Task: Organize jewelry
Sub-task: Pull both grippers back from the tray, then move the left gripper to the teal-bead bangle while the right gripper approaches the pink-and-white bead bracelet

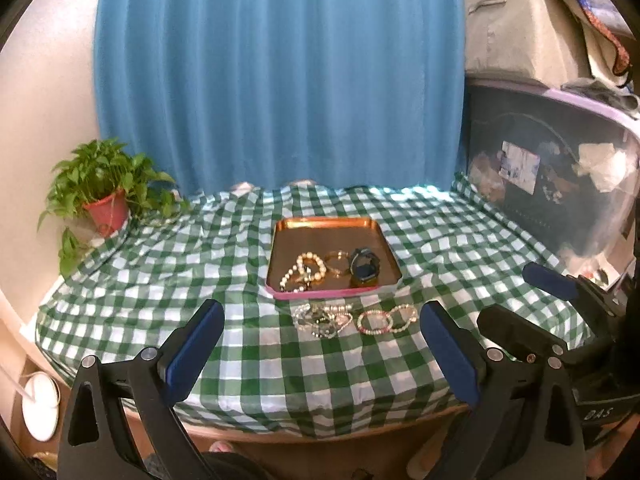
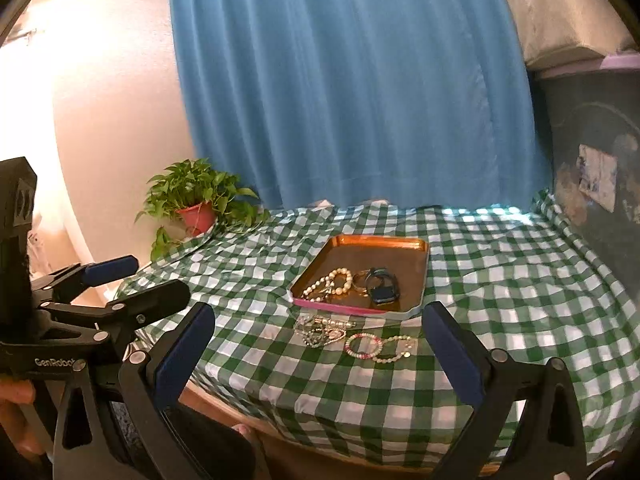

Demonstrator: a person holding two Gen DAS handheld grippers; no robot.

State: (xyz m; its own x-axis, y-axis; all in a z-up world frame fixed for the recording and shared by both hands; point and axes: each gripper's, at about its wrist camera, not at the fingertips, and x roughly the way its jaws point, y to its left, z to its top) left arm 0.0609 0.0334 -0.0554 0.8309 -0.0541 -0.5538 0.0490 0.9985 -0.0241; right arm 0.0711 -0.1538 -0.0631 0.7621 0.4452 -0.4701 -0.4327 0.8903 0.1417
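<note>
Currently positioned at lower frame in each wrist view, clear of the jewelry. Left gripper (image 1: 320, 348): jaws spread wide, nothing between the blue pads, nothing held. Right gripper (image 2: 318, 354): jaws likewise spread wide, empty; also visible at right edge of the left wrist view, raised above the cloth.

Copper-coloured rectangular metal tray with pink front rim (image 1: 320, 224): centre of frame, resting on the green-and-white checked tablecloth (image 1: 160, 280). Contents grouped in the near half of the tray:
- cream pearl-bead bracelets (image 1: 304, 272), near left corner, overlapping one another;
- thin gold bangle (image 1: 338, 262), middle, just beside the pearls;
- dark wristwatch with blue-black face (image 1: 364, 268), near right, touching or just beside the bangle.

Far half of the tray bare.

On the cloth, just below the tray's pink rim:
- tangled cluster of silver and crystal chain pieces (image 1: 320, 318), left of the row;
- pink-and-white beaded bracelet (image 1: 374, 322), lying flat;
- pale beaded bracelet (image 1: 404, 316), overlapping the pink one on its right.

Both groups between the two fingers in frame, untouched by either tool.

Background: blue pleated curtain (image 1: 280, 80) across upper centre; green leafy plant in a red pot (image 1: 106, 208) at middle left; dark storage bin with lilac lid (image 1: 560, 168) at right.
</note>
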